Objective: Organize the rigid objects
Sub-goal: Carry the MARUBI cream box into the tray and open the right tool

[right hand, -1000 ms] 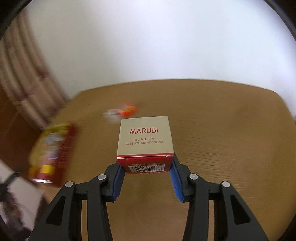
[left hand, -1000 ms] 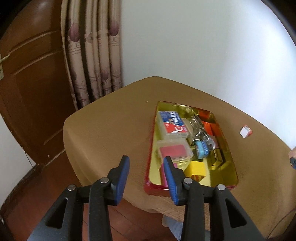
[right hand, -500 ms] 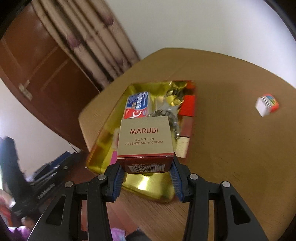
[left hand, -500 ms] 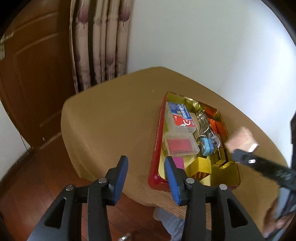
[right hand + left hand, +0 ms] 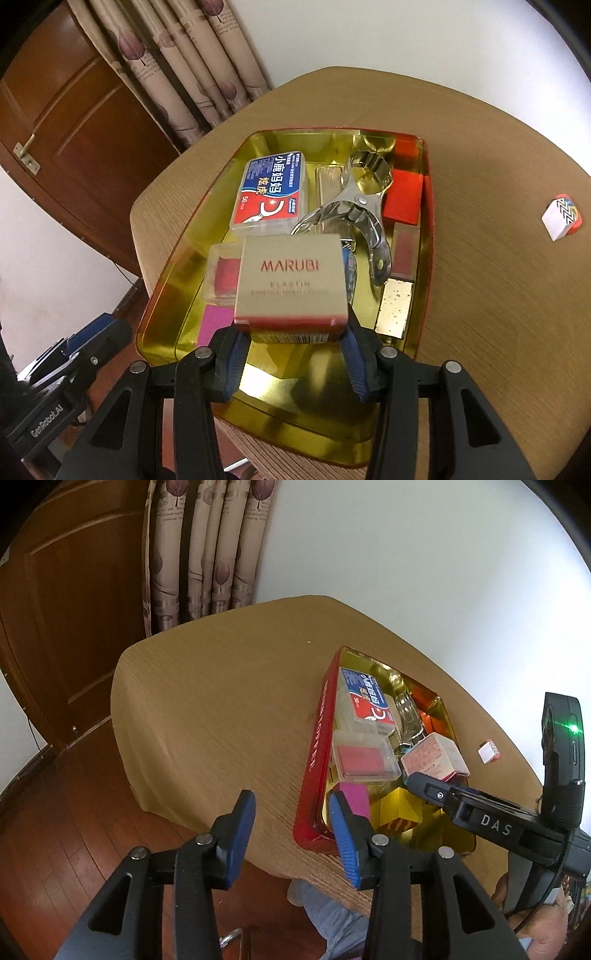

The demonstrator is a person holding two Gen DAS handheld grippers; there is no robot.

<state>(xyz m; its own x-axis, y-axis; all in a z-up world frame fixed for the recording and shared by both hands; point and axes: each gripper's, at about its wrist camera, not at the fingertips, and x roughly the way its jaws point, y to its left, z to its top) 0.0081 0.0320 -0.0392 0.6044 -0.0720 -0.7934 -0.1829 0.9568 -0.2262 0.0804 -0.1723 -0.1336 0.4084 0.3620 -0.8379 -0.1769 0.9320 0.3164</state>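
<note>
My right gripper (image 5: 293,336) is shut on a beige and red MARUBI cream box (image 5: 291,280), held just above the near half of a gold tray with red walls (image 5: 426,221). In the left wrist view the same box (image 5: 432,757) hangs over the tray (image 5: 314,757), with the right gripper's finger (image 5: 424,786) under it. My left gripper (image 5: 291,812) is open and empty at the table's near edge, left of the tray's corner. A small white eraser with a zigzag print (image 5: 561,218) lies on the table right of the tray.
The tray holds a blue floss box (image 5: 271,192), metal tongs (image 5: 358,206), a red block (image 5: 402,199), a clear case (image 5: 221,275), a pink block (image 5: 212,325), a gold bar (image 5: 393,306) and a yellow block (image 5: 397,808). Curtains and a wooden door stand behind.
My right gripper swung the box from over bare table to above the tray and came into the left wrist view. The left gripper's jaws stand a little wider.
</note>
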